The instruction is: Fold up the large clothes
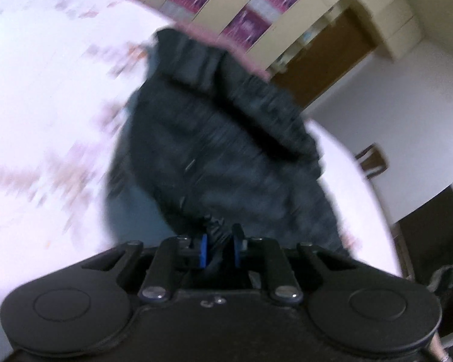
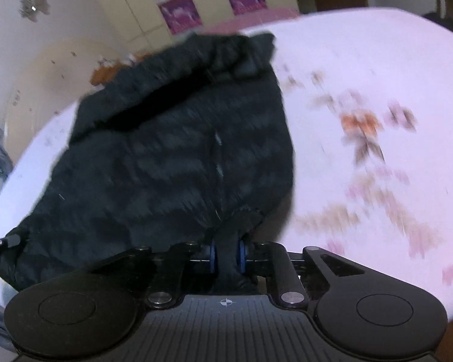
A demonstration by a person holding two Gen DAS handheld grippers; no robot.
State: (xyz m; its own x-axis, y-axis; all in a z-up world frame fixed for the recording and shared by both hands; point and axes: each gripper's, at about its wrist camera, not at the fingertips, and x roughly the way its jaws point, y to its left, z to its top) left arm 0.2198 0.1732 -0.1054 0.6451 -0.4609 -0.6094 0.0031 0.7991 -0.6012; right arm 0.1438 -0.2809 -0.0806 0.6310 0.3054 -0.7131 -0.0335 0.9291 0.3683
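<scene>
Both tongs clamp jacket (image 2: pixel 178 157) hem | bed (image 2: pixel 362 75) (floral) open rightward

Black quilted jacket (image 2: pixel 172 157) bunched on floral bedsheet, near hem lifted.

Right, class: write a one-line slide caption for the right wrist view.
Right gripper pinches the hem of a black quilted jacket spread on a floral bedsheet.

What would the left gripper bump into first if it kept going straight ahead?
The black jacket. The left gripper is already shut on a fold of it, and the rest of the jacket lies straight ahead on the flowered bed sheet. The picture is blurry, so the depth is uncertain.
</scene>
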